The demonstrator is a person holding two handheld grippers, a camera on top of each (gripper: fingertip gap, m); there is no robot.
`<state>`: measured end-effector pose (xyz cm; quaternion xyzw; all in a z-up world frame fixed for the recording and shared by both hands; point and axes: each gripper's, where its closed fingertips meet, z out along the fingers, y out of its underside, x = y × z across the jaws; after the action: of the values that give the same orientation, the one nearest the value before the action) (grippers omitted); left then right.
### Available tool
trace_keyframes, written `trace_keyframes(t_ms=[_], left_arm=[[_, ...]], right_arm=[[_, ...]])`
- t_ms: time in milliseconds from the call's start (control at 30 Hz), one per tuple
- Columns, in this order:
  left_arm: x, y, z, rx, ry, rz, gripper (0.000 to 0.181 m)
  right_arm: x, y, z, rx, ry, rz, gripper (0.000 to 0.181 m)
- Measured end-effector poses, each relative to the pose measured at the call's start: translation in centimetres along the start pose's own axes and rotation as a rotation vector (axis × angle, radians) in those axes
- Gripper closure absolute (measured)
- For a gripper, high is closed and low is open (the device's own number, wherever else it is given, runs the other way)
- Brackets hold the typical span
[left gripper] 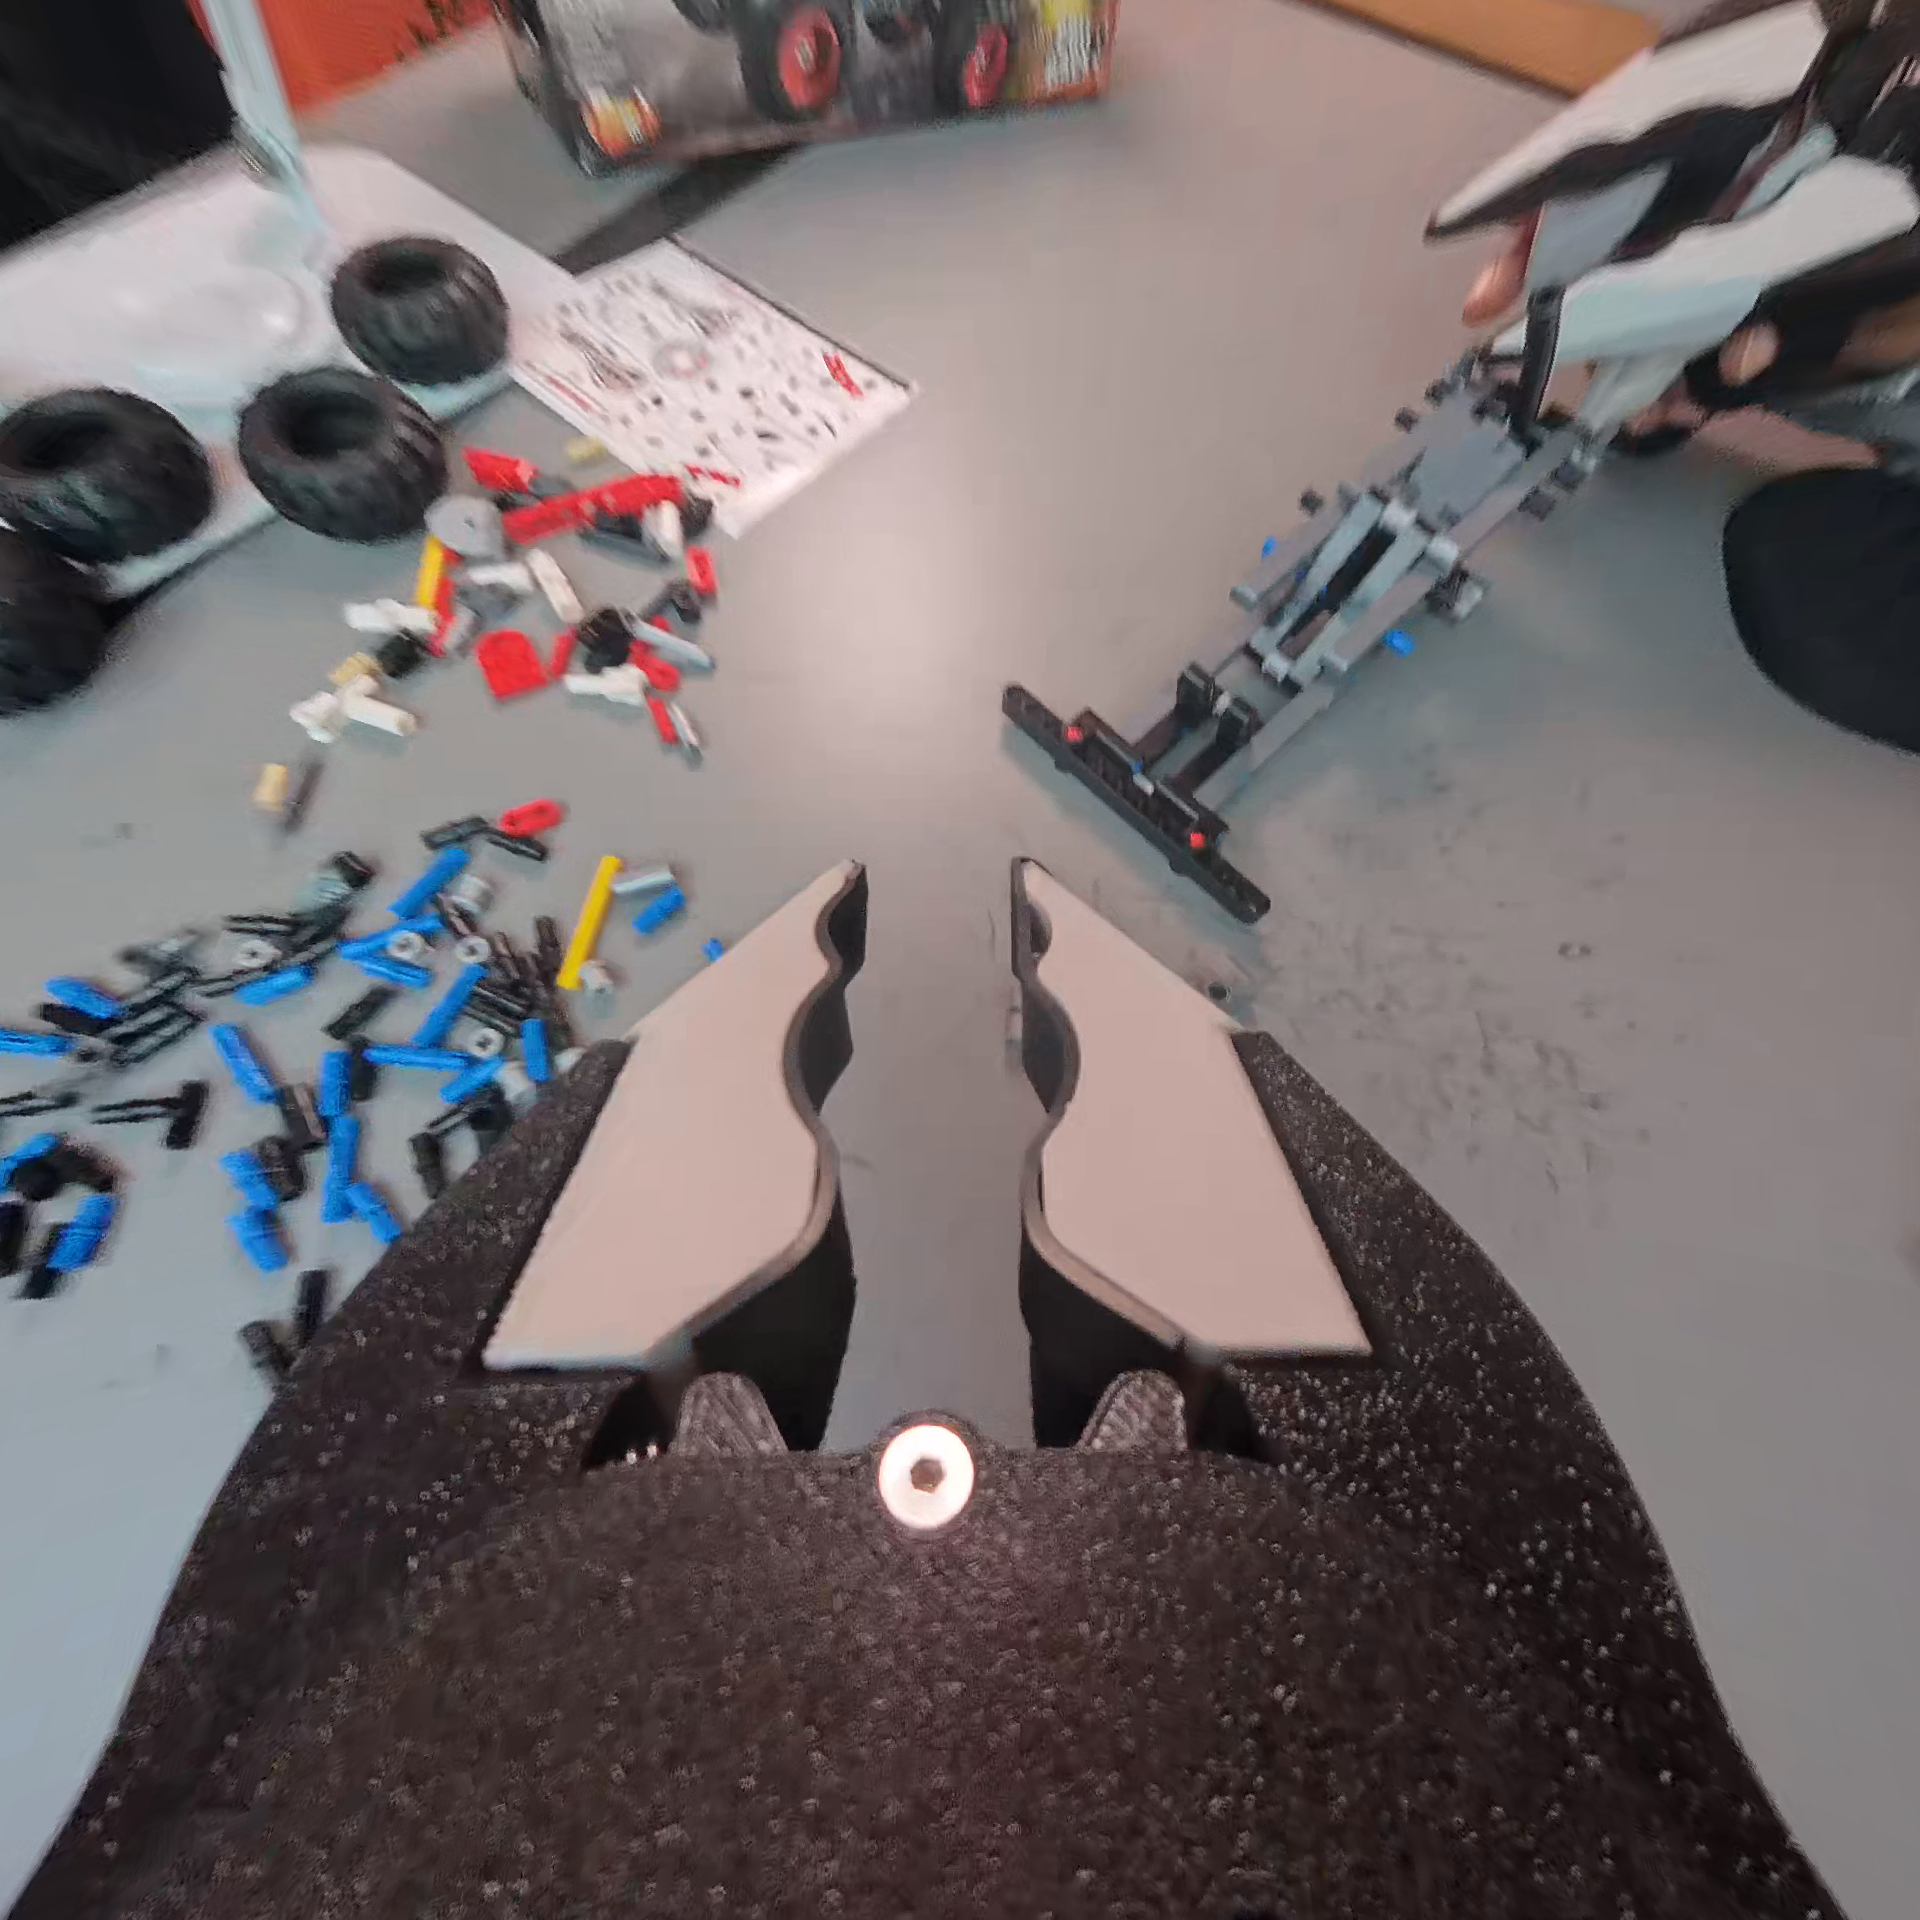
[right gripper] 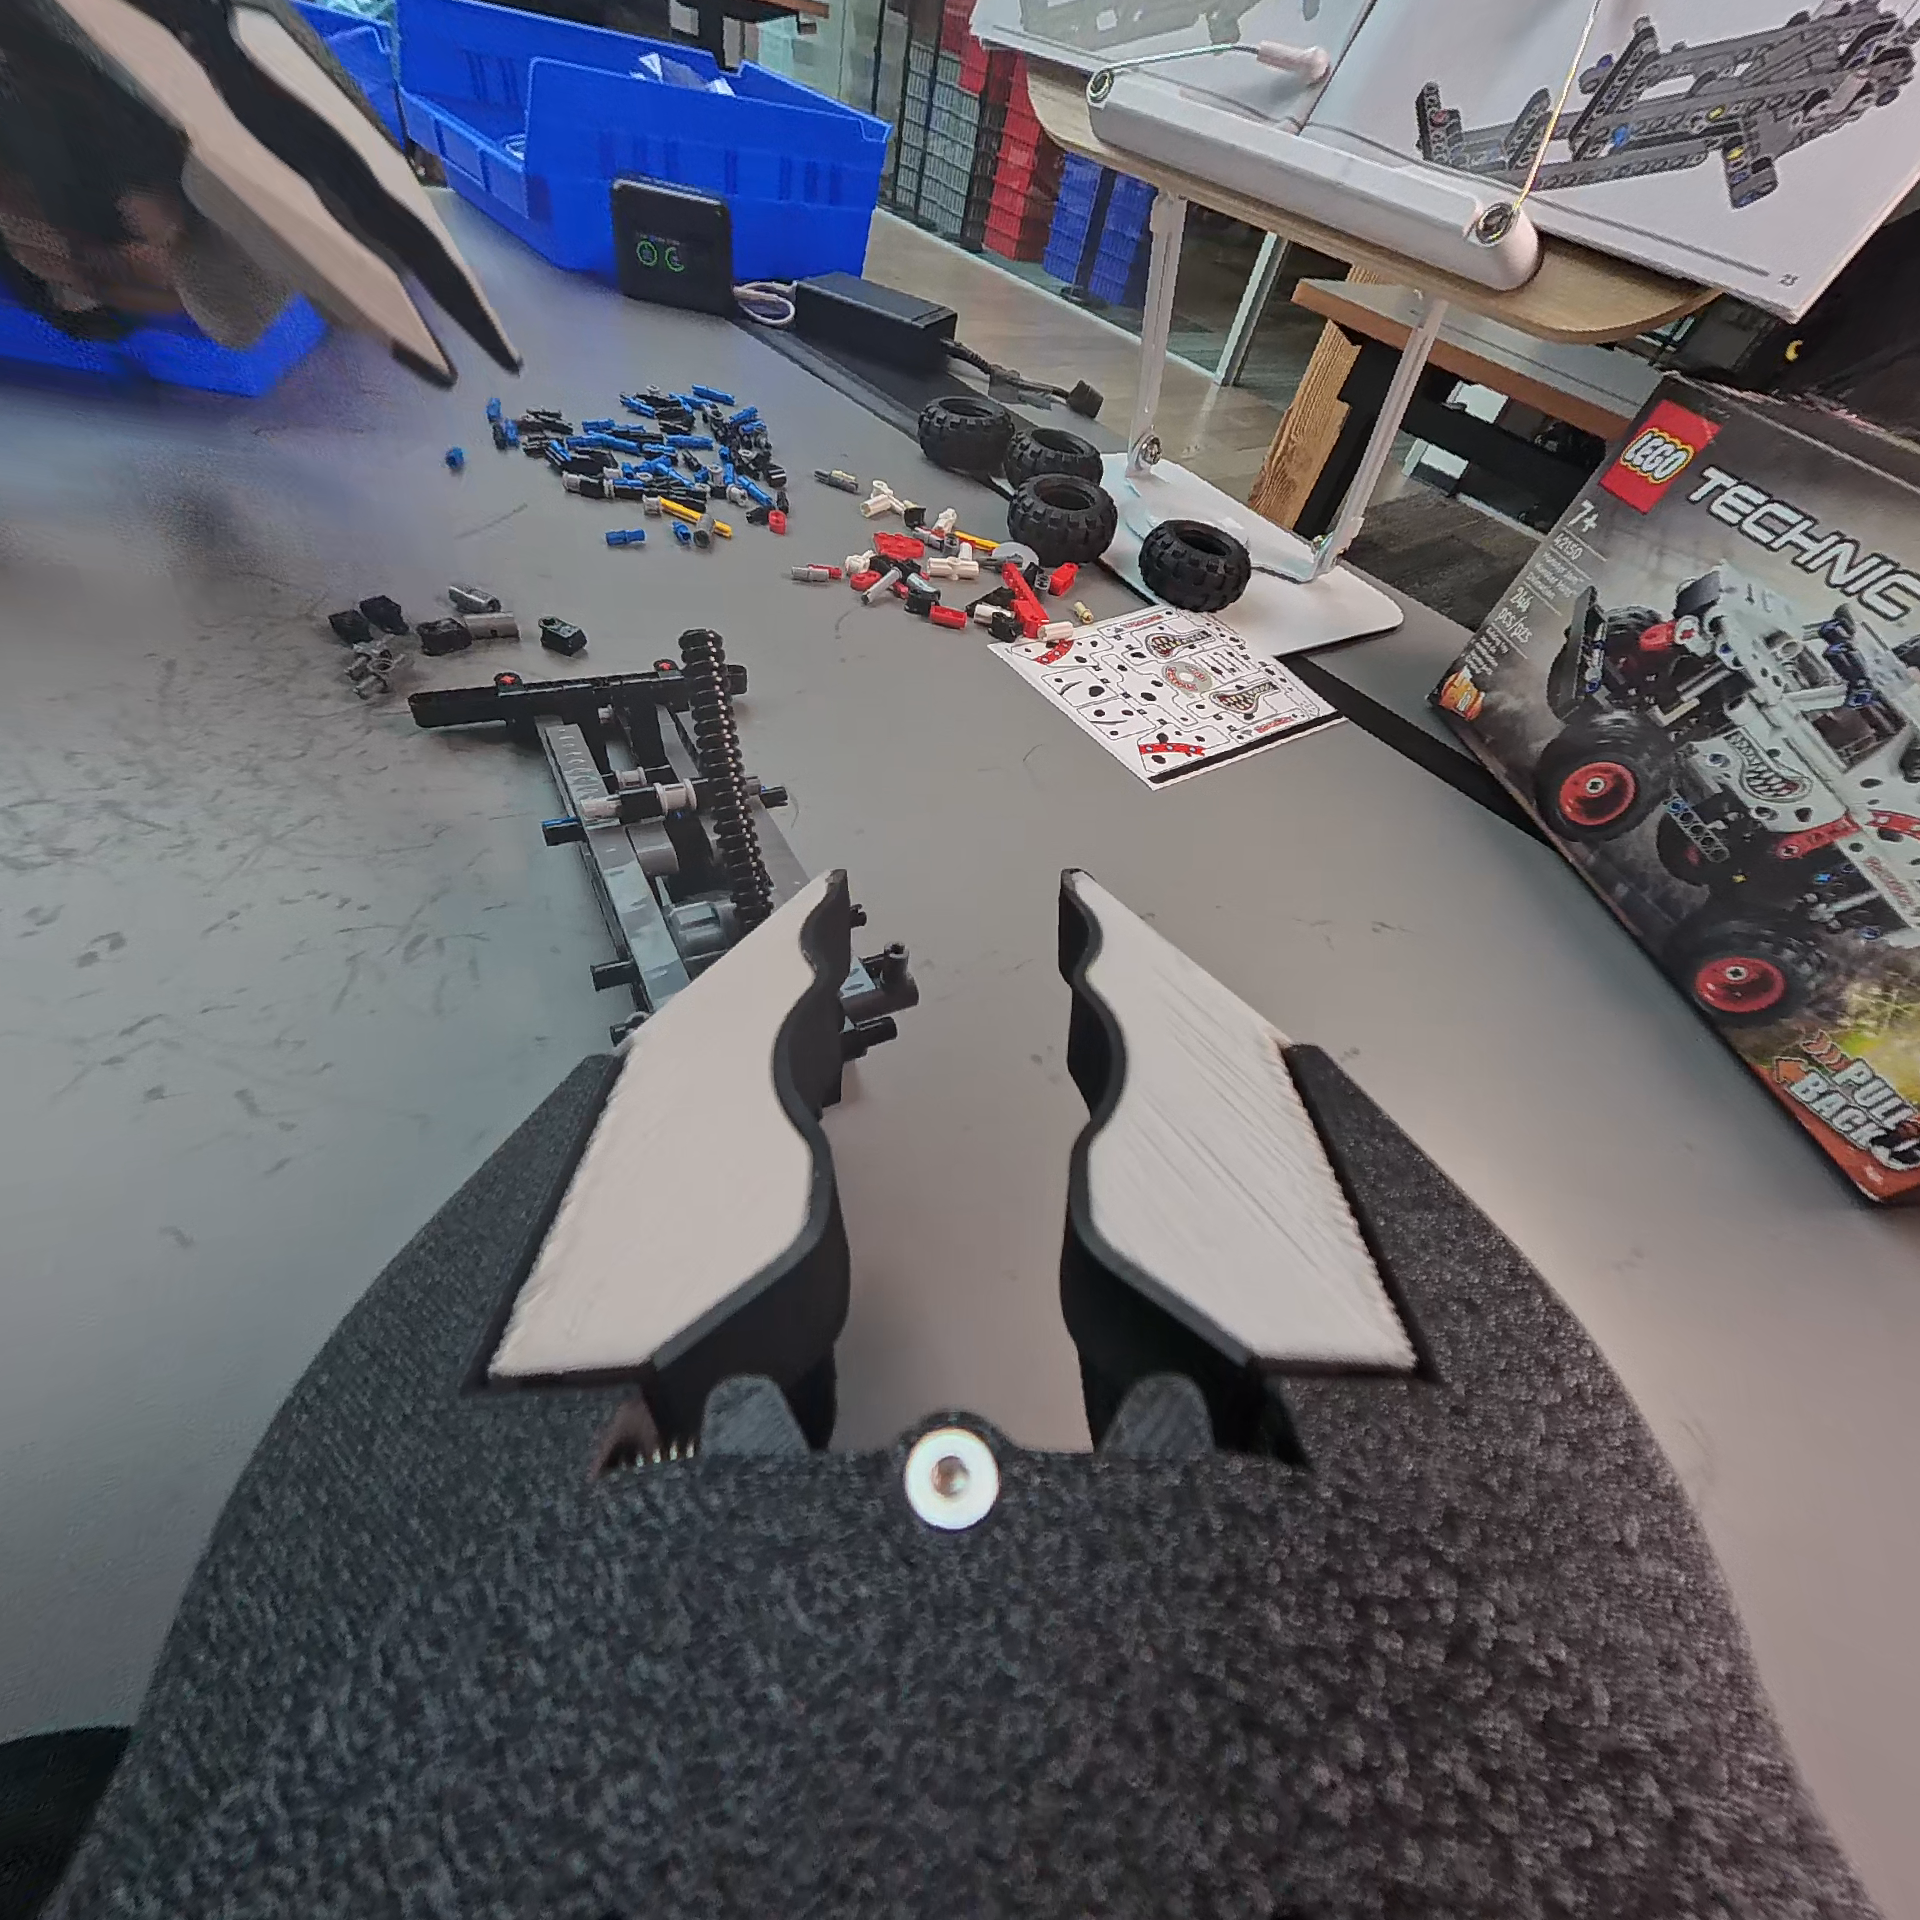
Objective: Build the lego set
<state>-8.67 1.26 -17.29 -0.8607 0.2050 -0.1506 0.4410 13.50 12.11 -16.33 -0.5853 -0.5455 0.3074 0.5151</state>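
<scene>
The partly built grey and black chassis [left gripper: 1340, 623] lies on the grey table, with a long black beam across its near end in the left wrist view. My left gripper [left gripper: 938, 883] is open and empty above bare table, left of that beam. It also shows at the top left of the right wrist view [right gripper: 416, 312]. My right gripper [right gripper: 951, 894] is open, and its left finger [right gripper: 707, 1091] covers the chassis's [right gripper: 665, 810] near end. In the left wrist view the right gripper [left gripper: 1558, 405] stands at the chassis's far end, one fingertip against it.
Loose parts lie in heaps: blue and black pins [left gripper: 343, 1018], red and white pieces [left gripper: 582, 592], small dark pieces [right gripper: 447, 623]. Several black tyres [right gripper: 1060, 509], a sticker sheet [right gripper: 1164, 686], the set's box [right gripper: 1714, 779], an instruction booklet on a stand [right gripper: 1662, 125] and blue bins [right gripper: 644, 145] surround them. Some 25 cm of space lies between my two pairs of fingers.
</scene>
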Motion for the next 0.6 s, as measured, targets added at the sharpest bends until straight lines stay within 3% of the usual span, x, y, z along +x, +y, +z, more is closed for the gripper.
trace_keyframes(t_ms=[133,233,333,433,600], left_arm=[[-2.1,-5.9,-6.0,0.195,-0.148,0.03,0.152],[-5.2,-7.5,-9.6,0.128,-0.268,0.069,0.153],[-9.2,-5.5,-9.6,-0.128,-0.286,0.097,0.158],[-12.4,-1.7,-7.1,-0.383,-0.187,0.047,0.172],[-14.5,5.5,-4.4,-0.768,-0.061,0.009,0.179]], right_arm=[[0.1,0.0,0.0,-0.002,0.001,0.007,0.141],[0.1,0.0,0.0,-0.002,0.0,0.007,0.142],[-0.1,0.0,0.0,-0.002,-0.004,-0.002,0.142],[-0.2,0.0,0.0,-0.004,-0.008,-0.007,0.142],[-0.2,0.3,-0.1,-0.028,0.014,-0.05,0.142]])
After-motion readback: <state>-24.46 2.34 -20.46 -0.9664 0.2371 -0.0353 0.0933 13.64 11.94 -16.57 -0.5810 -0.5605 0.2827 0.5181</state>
